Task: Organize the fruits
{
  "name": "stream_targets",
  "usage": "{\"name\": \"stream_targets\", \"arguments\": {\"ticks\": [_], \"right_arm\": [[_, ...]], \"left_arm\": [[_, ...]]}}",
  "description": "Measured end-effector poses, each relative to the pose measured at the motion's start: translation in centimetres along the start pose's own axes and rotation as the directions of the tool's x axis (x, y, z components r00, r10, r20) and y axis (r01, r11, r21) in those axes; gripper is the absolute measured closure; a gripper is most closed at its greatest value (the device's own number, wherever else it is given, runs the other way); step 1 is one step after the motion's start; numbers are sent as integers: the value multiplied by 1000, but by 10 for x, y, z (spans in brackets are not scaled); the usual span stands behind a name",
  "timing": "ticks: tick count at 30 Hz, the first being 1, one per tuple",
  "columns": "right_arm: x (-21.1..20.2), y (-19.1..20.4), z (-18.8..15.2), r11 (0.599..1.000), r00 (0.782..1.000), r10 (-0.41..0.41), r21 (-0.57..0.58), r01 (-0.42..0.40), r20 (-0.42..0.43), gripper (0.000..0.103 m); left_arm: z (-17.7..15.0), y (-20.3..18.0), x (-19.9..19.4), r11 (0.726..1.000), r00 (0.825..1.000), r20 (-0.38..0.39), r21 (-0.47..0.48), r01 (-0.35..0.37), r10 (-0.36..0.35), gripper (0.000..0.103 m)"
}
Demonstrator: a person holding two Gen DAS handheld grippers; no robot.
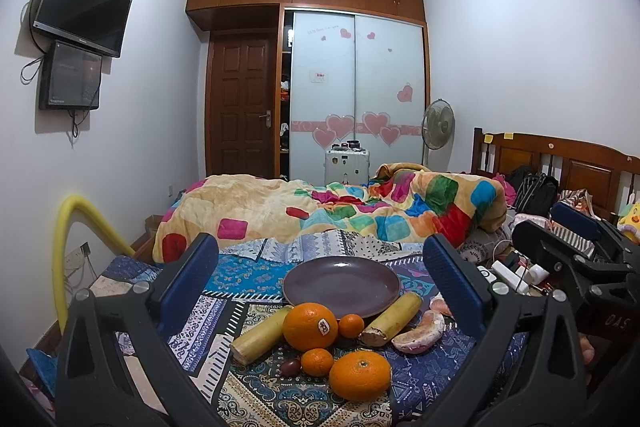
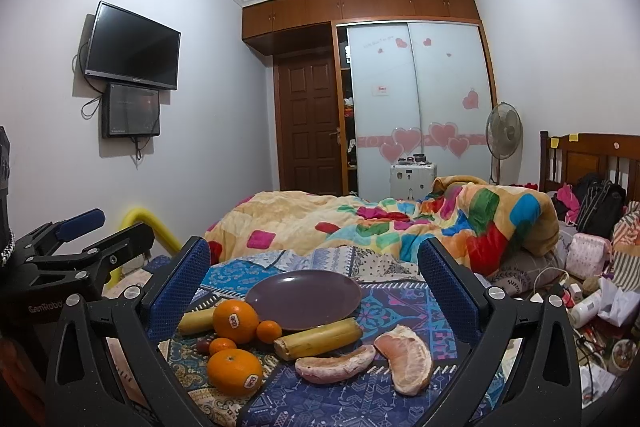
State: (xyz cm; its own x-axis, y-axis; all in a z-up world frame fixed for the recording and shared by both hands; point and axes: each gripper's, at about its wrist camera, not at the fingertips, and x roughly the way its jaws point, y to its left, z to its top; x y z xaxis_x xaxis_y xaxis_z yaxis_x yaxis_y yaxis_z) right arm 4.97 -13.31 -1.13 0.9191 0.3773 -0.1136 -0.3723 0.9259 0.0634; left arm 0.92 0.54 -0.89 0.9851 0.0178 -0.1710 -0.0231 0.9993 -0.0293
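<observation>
On a patterned bedspread point(image 2: 400, 311) in a bedroom, fruit lies in front of an empty purple plate point(image 2: 304, 297). From left to right: the left gripper point(image 1: 320, 291), its jaws spread wide and holding nothing; two sugarcane pieces point(image 1: 260, 337), two large oranges point(image 1: 310, 325), two small tangerines point(image 1: 317, 361) and a dark plum point(image 1: 290, 367); two pomelo segments point(image 2: 406, 359); then the right gripper point(image 2: 316, 291), likewise wide and empty.
</observation>
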Motion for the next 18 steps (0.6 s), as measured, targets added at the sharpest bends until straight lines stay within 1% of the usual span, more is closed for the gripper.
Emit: {"name": "stream_targets", "arguments": {"ticks": [6,10,13,18], "right_arm": [[19,-1,-17,1000,997,-2,-1,2,-79,0],[38,1,-39,1000,988,1,-15,-4,-157,0],[51,3,-56,999,976,19,-21,-24,-219,0],[68,14,-78,996,947,80,-7,-86,-310,0]], "left_arm": [[-15,8,13,1000,999,-45,2,-2,2,0],[-33,19,25,1000,994,-107,-5,-17,17,0],[-50,28,35,999,985,-170,-4,-32,31,0],[-78,43,50,996,964,-251,19,-83,85,0]]}}
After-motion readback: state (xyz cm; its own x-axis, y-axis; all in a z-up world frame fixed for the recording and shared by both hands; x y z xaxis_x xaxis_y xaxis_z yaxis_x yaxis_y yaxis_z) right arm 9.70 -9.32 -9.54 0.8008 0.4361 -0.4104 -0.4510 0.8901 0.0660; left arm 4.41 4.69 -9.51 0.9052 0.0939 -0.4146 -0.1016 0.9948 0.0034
